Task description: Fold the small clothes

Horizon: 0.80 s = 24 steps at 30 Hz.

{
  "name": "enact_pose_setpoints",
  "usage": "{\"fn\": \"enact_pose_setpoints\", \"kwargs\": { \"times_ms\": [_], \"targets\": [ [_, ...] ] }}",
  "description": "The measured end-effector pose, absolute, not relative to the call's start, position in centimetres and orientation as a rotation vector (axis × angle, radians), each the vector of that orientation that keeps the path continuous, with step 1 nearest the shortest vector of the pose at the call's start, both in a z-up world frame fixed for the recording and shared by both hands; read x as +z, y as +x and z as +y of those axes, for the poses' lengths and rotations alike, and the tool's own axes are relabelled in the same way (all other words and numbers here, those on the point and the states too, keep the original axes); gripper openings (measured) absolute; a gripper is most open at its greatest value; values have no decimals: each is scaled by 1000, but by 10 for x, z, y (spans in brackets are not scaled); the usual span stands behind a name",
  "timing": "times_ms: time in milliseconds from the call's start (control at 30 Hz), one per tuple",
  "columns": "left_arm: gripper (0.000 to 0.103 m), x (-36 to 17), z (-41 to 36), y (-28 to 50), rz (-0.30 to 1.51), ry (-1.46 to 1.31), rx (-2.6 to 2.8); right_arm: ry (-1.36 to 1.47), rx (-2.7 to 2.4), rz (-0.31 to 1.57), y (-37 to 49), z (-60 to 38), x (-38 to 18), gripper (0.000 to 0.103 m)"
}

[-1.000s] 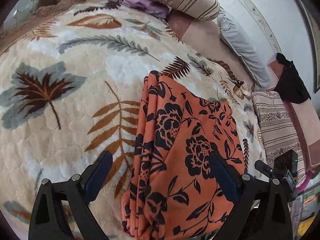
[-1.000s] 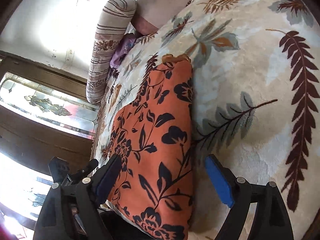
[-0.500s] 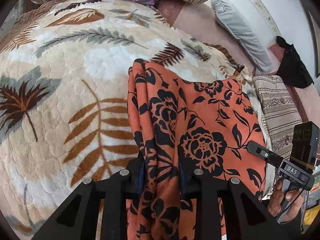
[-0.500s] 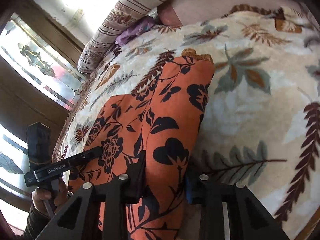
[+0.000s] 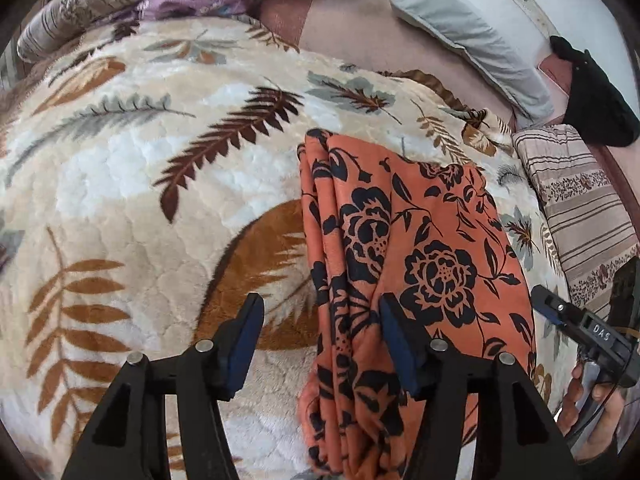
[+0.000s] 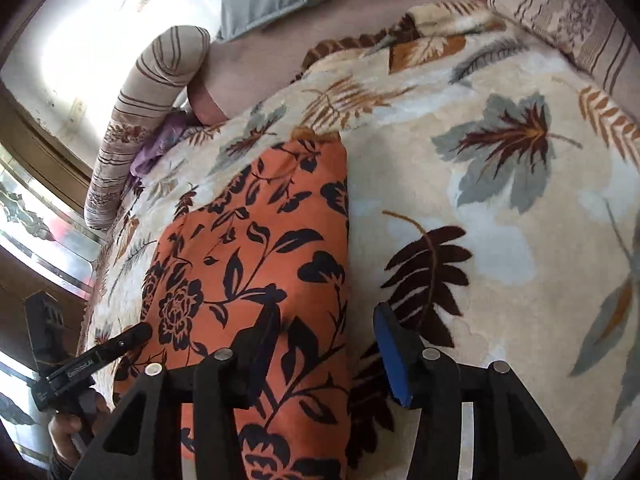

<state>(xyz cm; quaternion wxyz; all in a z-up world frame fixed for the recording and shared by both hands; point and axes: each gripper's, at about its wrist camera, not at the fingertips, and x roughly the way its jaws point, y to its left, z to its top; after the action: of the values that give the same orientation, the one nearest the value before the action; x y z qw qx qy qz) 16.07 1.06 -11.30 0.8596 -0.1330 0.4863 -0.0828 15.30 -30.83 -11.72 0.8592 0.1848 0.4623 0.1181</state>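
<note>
An orange cloth with black flowers (image 5: pixel 416 264) lies folded in a long strip on a leaf-patterned blanket (image 5: pixel 160 208); it also shows in the right wrist view (image 6: pixel 260 264). My left gripper (image 5: pixel 320 340) is open, its jaws astride the cloth's left folded edge near the near end. My right gripper (image 6: pixel 326 354) is open, its jaws astride the cloth's right edge. Neither holds the cloth. Each gripper shows in the other's view: the right one (image 5: pixel 580 332) and the left one (image 6: pixel 92 360).
Striped bolsters (image 5: pixel 580 216) (image 6: pixel 152 112) lie along the bed's sides. A grey pillow (image 5: pixel 468 36) and a black garment (image 5: pixel 596 96) lie at the far end. A purple cloth (image 5: pixel 192 2) lies by the far bolster. A window (image 6: pixel 32 220) is at left.
Both grippers were shut on the cloth's edges half a second ago; now both have opened and let go. The cloth lies on the blanket.
</note>
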Motion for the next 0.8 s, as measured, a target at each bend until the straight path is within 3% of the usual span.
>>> {"fn": "enact_pose_setpoints", "kwargs": {
  "times_ms": [67, 233, 367, 500, 633, 800],
  "targets": [
    [62, -98, 13, 140, 976, -255, -172, 414, 301, 909, 137, -304, -97, 53],
    [66, -121, 1, 113, 997, -178, -143, 496, 530, 856, 110, -274, -73, 79],
    [72, -138, -2, 105, 1027, -151, -102, 580, 479, 1060, 120, -266, -133, 79],
    [71, -103, -1, 89, 933, -145, -129, 569, 500, 968, 124, -267, -89, 80],
    [74, -139, -4, 98, 1038, -99, -116, 621, 539, 963, 161, -268, -75, 81],
    [79, -145, 1, 94, 1010, -131, -125, 813, 438, 1136, 226, -276, -142, 84]
  ]
}}
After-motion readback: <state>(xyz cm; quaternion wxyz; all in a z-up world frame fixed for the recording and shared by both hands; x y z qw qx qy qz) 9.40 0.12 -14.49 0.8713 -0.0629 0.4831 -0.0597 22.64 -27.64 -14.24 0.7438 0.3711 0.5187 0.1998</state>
